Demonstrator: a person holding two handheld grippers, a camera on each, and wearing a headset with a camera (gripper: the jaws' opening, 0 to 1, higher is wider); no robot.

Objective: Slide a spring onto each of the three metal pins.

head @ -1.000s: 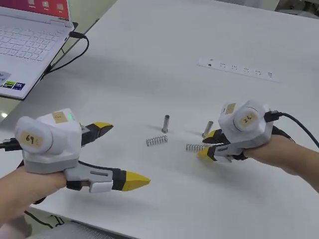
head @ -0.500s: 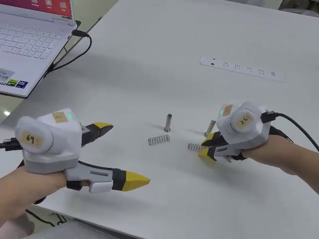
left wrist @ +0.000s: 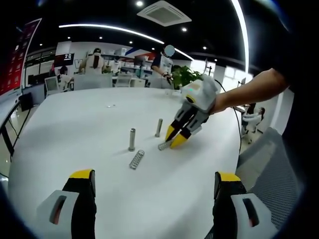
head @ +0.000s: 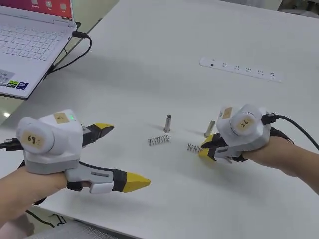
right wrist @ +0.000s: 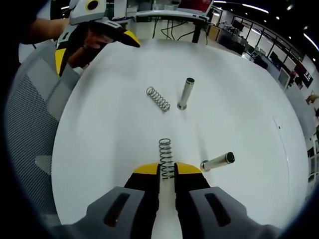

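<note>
Two short metal pins stand on the white table: one pin mid-table, the other pin just beside my right gripper. A loose spring lies flat near the first pin. My right gripper is shut on the near end of a second spring, which lies on the table and points away from the jaws. My left gripper hovers open at the lower left, holding nothing.
An open laptop sits at the far left with its black cable trailing over the table. A white power strip lies at the back right. The table's near edge runs just below my left gripper.
The right gripper's jaws have drawn together on the end of the spring in front of them. The left gripper has stayed where it was, open.
</note>
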